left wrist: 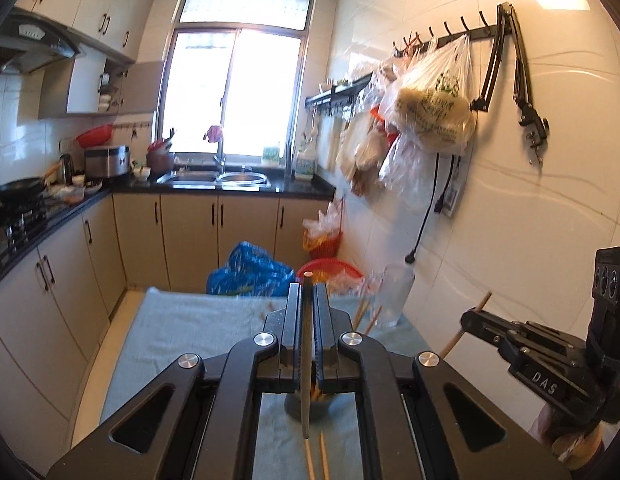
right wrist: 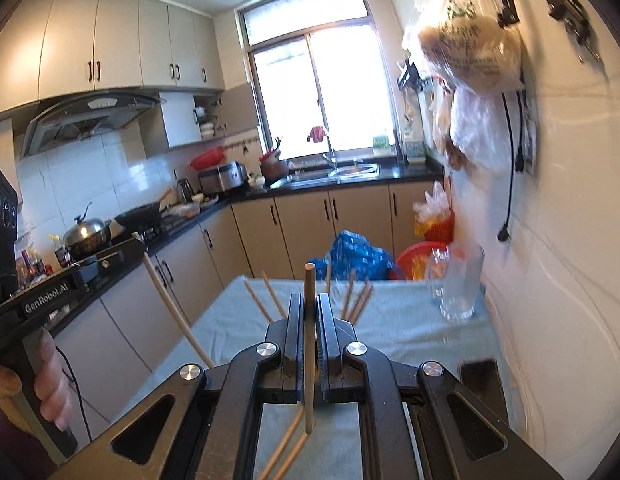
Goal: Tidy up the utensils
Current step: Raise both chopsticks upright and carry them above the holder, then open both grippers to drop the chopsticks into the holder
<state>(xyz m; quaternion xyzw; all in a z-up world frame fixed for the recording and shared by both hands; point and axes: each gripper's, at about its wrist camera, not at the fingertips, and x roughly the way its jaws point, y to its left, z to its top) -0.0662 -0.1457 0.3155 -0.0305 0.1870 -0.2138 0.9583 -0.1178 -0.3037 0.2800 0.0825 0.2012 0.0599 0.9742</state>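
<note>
Chopsticks are the business right now, and each gripper has one: the left gripper (left wrist: 308, 300) pinches a slim, round wooden chopstick (left wrist: 307, 356) upright between its ribbed black pads, and the right gripper (right wrist: 310, 312) clamps its own pale chopstick (right wrist: 309, 344) the same way, blunt rounded tip poking up above the jaws. Both sets of jaws are pressed tight on the wood. More chopsticks lie loose (right wrist: 286, 452) on the near part of the table, and a bunch (right wrist: 355, 300) fans upward past the right gripper's fingers, though what holds them is hidden. The table wears a soft, wrinkled pale-blue cloth (left wrist: 190, 328). At its far right, beside the glossy white tiled wall, stands a clear glass mug (right wrist: 457, 284), smooth and cylindrical. Seen from the left wrist, the right gripper's matte black body reads "DAS" (left wrist: 545, 383); from the right wrist, the left one reads "GenRobot.AI" (right wrist: 46, 299), with a hand (right wrist: 50, 376) wrapped round its grip. On the floor beyond the table sit a crinkly blue plastic bag (left wrist: 250, 268) and a red mesh basket (left wrist: 329, 270). A printed translucent bag (left wrist: 433, 108) hangs from the black hook rail on the right wall; its green lettering is too blurred to read.
</note>
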